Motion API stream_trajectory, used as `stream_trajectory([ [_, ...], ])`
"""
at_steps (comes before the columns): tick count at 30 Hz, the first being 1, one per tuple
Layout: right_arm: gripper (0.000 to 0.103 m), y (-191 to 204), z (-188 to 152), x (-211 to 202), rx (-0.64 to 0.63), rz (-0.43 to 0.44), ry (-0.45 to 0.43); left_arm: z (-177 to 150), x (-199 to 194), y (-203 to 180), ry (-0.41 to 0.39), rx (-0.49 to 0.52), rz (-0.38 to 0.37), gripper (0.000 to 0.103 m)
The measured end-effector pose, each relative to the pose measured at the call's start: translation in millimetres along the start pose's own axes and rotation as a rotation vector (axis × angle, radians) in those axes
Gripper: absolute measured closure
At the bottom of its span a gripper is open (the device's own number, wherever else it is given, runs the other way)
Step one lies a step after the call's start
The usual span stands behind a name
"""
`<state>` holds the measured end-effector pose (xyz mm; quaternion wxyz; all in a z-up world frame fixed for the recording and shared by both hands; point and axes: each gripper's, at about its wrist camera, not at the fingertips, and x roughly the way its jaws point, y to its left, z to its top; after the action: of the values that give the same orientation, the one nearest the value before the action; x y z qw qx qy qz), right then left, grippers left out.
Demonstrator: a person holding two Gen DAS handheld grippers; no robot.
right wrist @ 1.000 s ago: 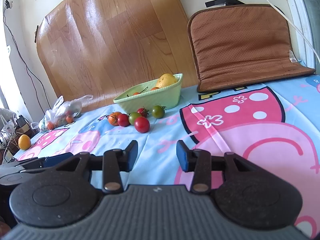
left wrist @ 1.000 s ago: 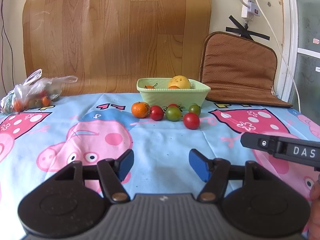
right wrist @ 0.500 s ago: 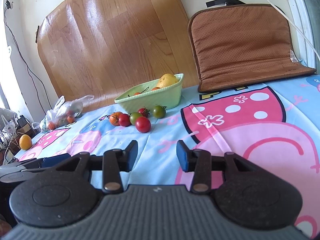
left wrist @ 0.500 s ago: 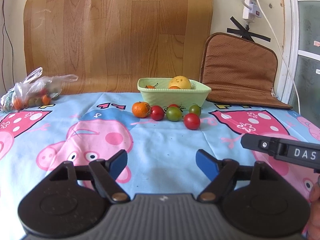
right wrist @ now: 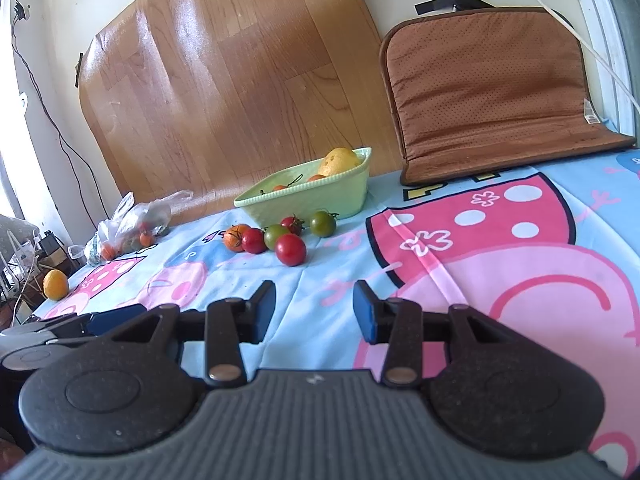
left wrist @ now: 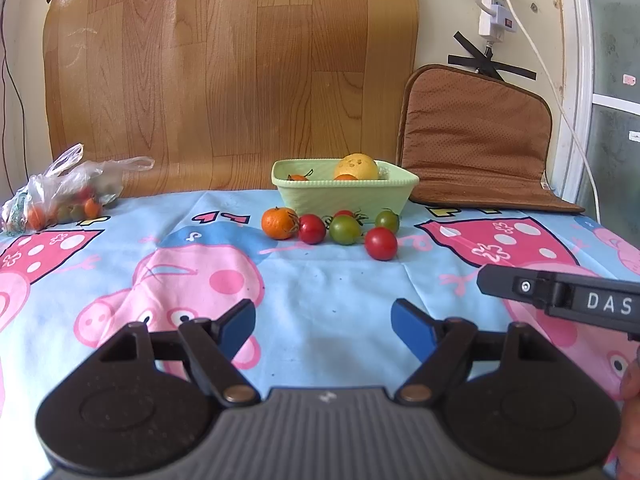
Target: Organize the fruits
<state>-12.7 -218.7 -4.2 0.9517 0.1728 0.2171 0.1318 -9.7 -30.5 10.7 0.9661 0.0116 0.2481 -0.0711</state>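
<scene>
Left gripper point(left wrist: 323, 326) jaws just widened, nothing between, right gripper point(right wrist: 314, 307) jaws spread, empty, tomatoes point(left wrist: 381, 243) beside green bowl point(left wrist: 344, 197) on table point(left wrist: 332, 284)

Glossy tomatoes point(left wrist: 381, 243), matt cotton tablecloth point(left wrist: 340, 292)

Cartoon-pig tablecloth point(left wrist: 320, 280) covering the surface; wood-grain sheet point(left wrist: 232, 76) against the wall (taped at its corner); brown cushion point(left wrist: 476, 136) leaning beside it; white cable point(left wrist: 532, 36).
</scene>
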Motion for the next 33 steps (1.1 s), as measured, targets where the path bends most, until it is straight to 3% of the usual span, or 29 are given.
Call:
stream_trajectory([
  [33,0.058,-2.9,0.9,0.7,-0.006,0.033,0.009,0.3,-3.7,-0.3,-0.019,0.011,-0.008,0.024],
])
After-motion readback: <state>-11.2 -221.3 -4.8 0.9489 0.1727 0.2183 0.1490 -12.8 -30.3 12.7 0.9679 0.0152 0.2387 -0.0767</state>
